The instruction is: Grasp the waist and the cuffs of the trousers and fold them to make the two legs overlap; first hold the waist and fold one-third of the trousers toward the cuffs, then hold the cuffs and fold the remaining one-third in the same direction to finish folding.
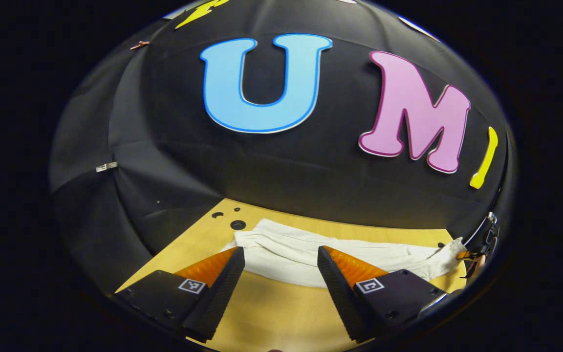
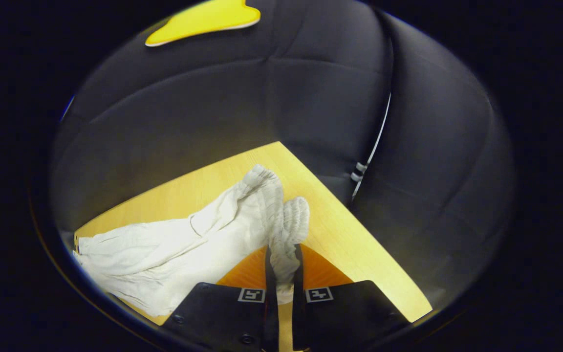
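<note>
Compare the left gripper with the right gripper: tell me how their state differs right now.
1. The left gripper is wide open; the right gripper is closed, both fingers pressing on the trousers.
2. The left gripper holds nothing and sits short of the cloth over the bare table; the right gripper pinches a gathered, elastic-looking end of the trousers.

Shared: both point toward the same white trousers on the wooden table.

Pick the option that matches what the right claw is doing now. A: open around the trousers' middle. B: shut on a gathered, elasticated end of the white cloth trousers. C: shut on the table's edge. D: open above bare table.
B: in the right gripper view the right claw has both fingers pressed on a ribbed end of the white cloth trousers, over the yellow wooden table.
</note>
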Action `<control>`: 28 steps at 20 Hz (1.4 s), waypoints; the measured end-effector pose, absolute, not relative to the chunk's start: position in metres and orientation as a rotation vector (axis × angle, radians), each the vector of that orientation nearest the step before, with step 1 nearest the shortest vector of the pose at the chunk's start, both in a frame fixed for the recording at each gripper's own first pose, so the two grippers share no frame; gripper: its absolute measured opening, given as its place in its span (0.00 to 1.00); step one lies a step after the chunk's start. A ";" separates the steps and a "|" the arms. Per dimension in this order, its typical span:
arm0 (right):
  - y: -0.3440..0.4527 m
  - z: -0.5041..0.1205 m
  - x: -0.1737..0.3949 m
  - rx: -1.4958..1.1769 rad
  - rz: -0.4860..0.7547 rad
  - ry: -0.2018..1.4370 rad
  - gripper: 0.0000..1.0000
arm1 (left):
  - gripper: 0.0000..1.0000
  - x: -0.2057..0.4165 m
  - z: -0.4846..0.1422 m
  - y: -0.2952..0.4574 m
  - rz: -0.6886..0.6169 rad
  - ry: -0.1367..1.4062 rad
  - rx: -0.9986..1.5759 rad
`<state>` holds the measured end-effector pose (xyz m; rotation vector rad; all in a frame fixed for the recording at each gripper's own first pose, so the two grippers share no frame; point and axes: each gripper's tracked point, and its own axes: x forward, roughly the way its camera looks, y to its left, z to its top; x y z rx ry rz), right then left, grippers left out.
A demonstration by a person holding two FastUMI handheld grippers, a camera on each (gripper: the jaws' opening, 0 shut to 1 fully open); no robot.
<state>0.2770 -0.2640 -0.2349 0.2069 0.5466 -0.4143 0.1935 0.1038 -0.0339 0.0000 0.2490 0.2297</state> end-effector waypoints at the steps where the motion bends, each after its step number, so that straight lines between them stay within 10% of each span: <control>1: -0.263 -0.221 0.275 0.176 -0.412 0.532 0.15 | 0.95 0.190 -0.033 0.113 0.241 0.248 -0.006; 13: -0.114 -0.097 0.287 0.158 -0.259 0.360 0.15 | 0.95 0.160 -0.058 0.216 0.277 0.259 -0.090; 28: 0.097 -0.226 0.277 0.004 -0.072 0.471 0.20 | 0.92 0.254 -0.147 0.289 0.223 0.362 -0.281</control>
